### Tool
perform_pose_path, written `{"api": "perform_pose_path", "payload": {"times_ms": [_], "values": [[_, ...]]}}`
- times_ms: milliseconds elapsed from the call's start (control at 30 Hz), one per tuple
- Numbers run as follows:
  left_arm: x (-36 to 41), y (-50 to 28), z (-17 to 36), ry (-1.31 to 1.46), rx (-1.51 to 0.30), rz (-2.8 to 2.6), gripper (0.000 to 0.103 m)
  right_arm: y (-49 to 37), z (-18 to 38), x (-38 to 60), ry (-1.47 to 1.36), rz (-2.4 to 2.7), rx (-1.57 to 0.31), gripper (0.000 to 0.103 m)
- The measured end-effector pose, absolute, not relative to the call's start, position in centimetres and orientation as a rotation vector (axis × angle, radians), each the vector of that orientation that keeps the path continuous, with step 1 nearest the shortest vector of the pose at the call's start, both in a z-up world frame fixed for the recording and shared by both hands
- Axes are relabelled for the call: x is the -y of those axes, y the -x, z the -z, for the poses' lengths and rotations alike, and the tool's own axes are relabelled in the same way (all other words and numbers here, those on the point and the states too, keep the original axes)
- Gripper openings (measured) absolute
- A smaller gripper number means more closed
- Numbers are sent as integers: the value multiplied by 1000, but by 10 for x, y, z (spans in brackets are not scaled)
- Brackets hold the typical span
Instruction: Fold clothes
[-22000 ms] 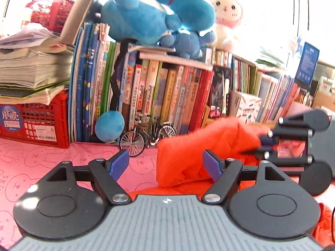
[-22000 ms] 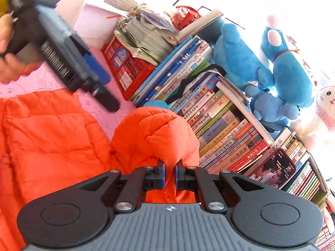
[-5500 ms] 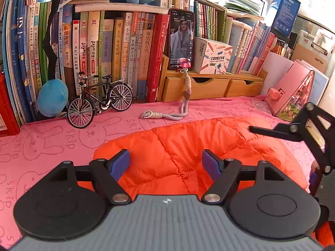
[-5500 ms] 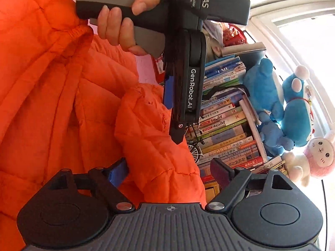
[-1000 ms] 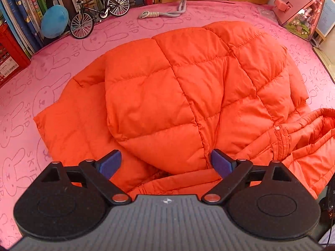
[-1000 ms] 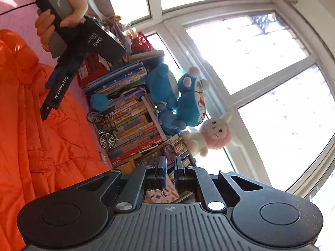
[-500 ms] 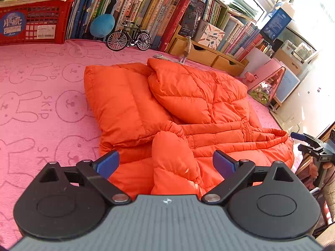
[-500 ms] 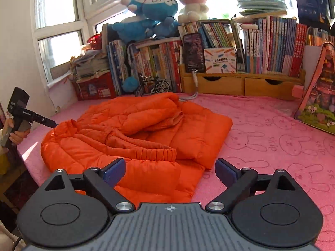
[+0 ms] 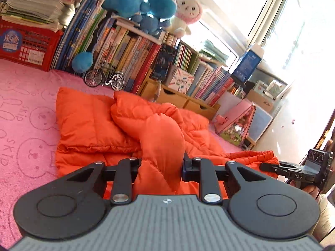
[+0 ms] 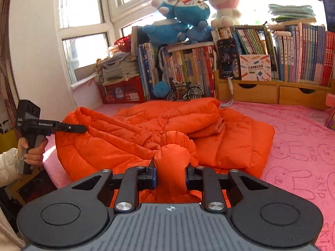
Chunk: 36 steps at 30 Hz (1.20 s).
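Surface: pink rabbit-print cloth (image 10: 303, 146) | backdrop: bookshelf (image 10: 293, 52), window (image 10: 83, 21)

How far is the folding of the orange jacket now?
Partly done: the orange jacket lies with its far part folded over in a lump. In hand: the left gripper and right gripper have just closed their jaws, each pinching the near edge. Left: fold it and smooth it.

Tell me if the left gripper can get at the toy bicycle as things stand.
Probably not yet: the left gripper is shut on a fold of the orange jacket, whose bulk lies between it and the toy bicycle.
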State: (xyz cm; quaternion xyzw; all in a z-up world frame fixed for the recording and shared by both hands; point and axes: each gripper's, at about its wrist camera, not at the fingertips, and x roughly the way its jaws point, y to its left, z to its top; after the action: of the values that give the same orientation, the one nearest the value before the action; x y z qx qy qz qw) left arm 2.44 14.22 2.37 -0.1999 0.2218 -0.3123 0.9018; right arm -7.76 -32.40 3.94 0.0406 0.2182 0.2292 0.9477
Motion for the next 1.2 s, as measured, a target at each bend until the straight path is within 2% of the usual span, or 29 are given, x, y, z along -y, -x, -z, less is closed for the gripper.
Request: {"api": "perform_pose_path", "payload": {"times_ms": [100, 200, 367, 533, 633, 700, 800, 900, 967, 1100, 1200], "values": [[-141, -23, -59, 370, -307, 653, 25, 74, -75, 316, -34, -438, -304, 23], [-131, -62, -83, 324, -231, 615, 27, 31, -108, 303, 31, -382, -205, 23], [-122, -166, -68, 332, -353, 413, 28, -89, -101, 292, 57, -232, -253, 23], [-117, -233, 0, 298, -631, 190, 31, -172, -34, 287, 52, -136, -454, 25], [-114, -228, 6, 244, -634, 158, 38, -184, -2, 286, 50, -100, -514, 35], [-116, -220, -2, 206, -594, 94, 61, -185, 4, 287, 42, -77, -523, 41], [-115, -201, -27, 151, -479, -38, 63, -183, 6, 292, 39, -28, -523, 43], [-77, -171, -52, -7, -350, -16, 65, -184, 4, 294, 16, 3, -519, 43], [-33, -154, -58, -150, -321, 70, 71, -188, 1, 292, 14, 5, -519, 43], [46, -149, -45, -355, -347, 202, 74, -191, 0, 284, 46, 18, -513, 45], [81, -169, -22, -458, -392, 161, 73, -194, -5, 281, 68, 39, -498, 58]]}}
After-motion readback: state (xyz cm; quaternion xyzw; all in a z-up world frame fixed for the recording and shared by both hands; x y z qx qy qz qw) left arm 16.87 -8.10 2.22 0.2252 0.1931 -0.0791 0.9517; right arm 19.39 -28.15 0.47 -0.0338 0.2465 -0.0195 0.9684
